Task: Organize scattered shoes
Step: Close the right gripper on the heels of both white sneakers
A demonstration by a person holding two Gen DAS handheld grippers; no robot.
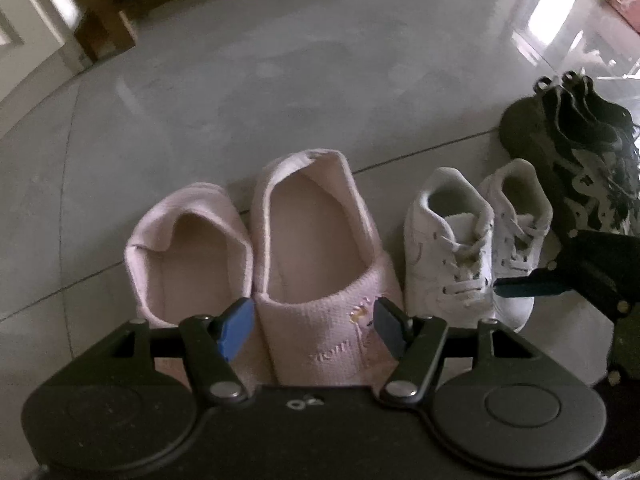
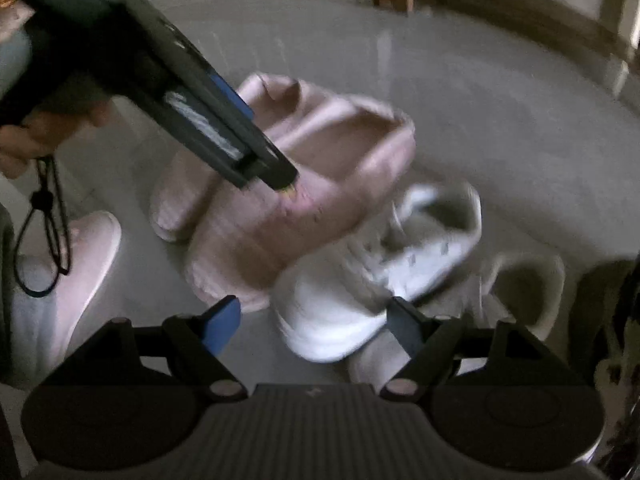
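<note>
Left wrist view: the left gripper (image 1: pixel 314 326) points steeply down over a pink slipper (image 1: pixel 320 264), its blue pads (image 1: pixel 236 330) flanking the toe on either side, half open and seemingly closed on the fabric, though actual contact is hard to confirm. A second pink slipper (image 1: pixel 188 252) sits touching its left side. Just to the right stands a pair of white sneakers (image 1: pixel 472 248), and beyond them dark patterned sneakers (image 1: pixel 580 152), all lined up on the grey tiled floor (image 1: pixel 280 92). One tip of the right gripper (image 1: pixel 528 286) reaches in over the white pair.

Right wrist view, blurred: the right gripper (image 2: pixel 316 322) hangs wide open above a white sneaker (image 2: pixel 360 288), nothing between its pads. The left gripper (image 2: pixel 280 176) presses at the pink slipper (image 2: pixel 312 184); a hand (image 2: pixel 44 128) holds its handle.

The step in hand appears to be squaring the pink pair into the row. Next, judging by the layout, the left gripper needs to nudge the slipper level with its mate, while the right gripper settles onto the white sneaker.
</note>
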